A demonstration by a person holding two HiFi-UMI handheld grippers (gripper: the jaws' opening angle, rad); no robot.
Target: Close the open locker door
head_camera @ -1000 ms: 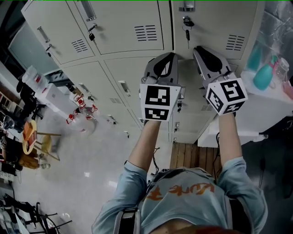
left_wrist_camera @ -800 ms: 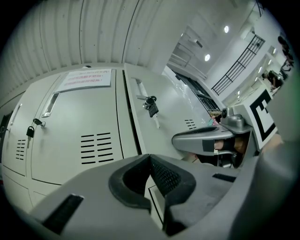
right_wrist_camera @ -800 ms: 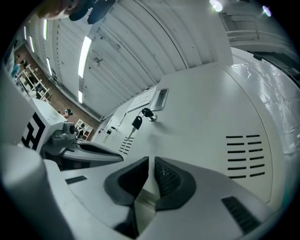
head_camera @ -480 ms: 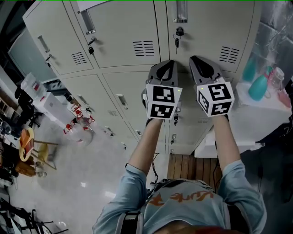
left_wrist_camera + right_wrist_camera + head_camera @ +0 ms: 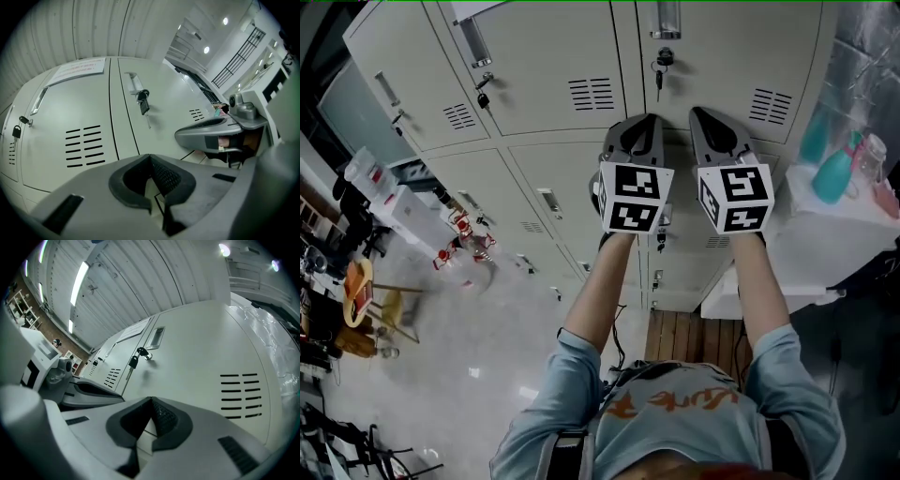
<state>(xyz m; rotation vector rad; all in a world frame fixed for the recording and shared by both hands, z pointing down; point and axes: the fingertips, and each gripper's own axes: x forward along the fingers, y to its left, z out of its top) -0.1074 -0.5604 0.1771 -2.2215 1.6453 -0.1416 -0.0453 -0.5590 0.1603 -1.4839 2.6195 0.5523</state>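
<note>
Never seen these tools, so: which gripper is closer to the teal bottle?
Right. The right gripper is to the left of the teal bottle; the left gripper lies farther left, past the right one.

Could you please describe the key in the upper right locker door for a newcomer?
Find the pale lockers. On the rightmost upper door, a dark key hangs near the left edge, under the handle. Unlike the key farther left, it hangs above the left gripper and right gripper.
</note>
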